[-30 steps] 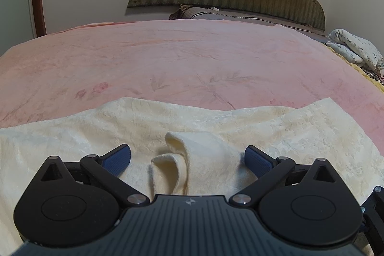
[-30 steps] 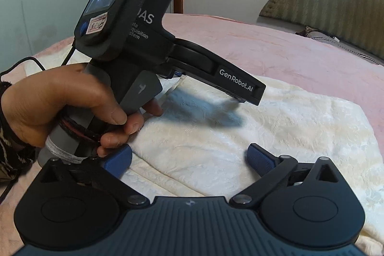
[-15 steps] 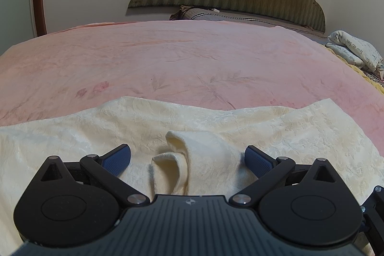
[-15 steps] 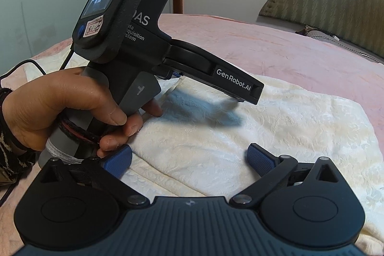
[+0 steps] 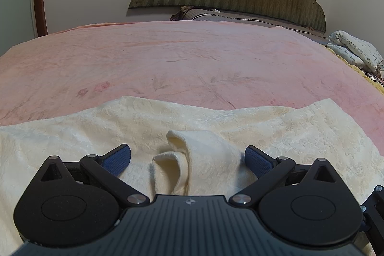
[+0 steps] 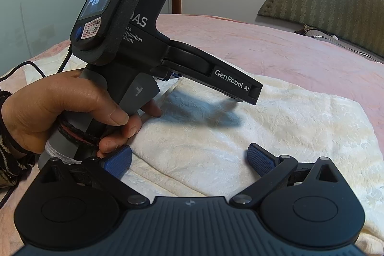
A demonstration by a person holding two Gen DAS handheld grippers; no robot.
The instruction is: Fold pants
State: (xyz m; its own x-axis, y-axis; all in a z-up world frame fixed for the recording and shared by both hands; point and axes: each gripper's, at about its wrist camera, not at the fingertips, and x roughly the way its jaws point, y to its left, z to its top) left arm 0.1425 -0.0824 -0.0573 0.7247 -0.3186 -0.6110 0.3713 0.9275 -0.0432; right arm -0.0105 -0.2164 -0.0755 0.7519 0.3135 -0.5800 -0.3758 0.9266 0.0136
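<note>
The cream pants (image 5: 216, 126) lie flat near the front edge of the pink bed (image 5: 182, 59). They look soft, light and floppy. The left gripper (image 5: 187, 157) and the right gripper (image 6: 189, 156) both gape wide, holding nothing. The raised fold (image 5: 177, 148) looks easiest to pinch.

The left gripper (image 6: 242, 100), seen from the right wrist, bears "GenRobot.AI" on its arm; its body shows partly hidden "DAS", "ata", "quisition", "ystem". The red sticker (image 6: 91, 28) is illegible.
</note>
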